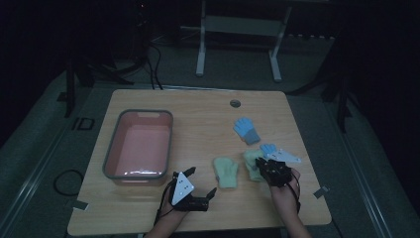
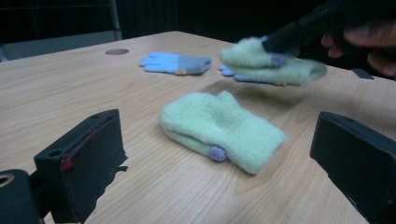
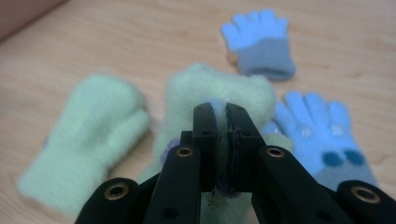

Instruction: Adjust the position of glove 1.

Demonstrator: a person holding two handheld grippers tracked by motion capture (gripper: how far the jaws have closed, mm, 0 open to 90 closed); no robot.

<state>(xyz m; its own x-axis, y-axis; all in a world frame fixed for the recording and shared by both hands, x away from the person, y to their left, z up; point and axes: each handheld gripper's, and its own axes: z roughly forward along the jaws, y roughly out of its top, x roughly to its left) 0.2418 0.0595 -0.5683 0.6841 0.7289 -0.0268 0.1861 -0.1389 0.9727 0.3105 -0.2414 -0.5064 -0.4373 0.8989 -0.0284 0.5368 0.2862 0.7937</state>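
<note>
Right gripper view, gripper (image 3: pixel 221 116) clamping mitten (image 3: pixel 219 91) (green)

My high view is dim: the pale wooden table (image 1: pixel 198 114) catches soft light from above while the room around it sinks to near black. A faint gleam sits in the grey-rimmed pink plastic tub (image 1: pixel 139 144). My left gripper view is brighter, yet the lifted fluffy pale green mitten (image 2: pixel 271 65) smears with blur. My right gripper view keeps the black jaws sharp; everything beyond is soft.
</note>
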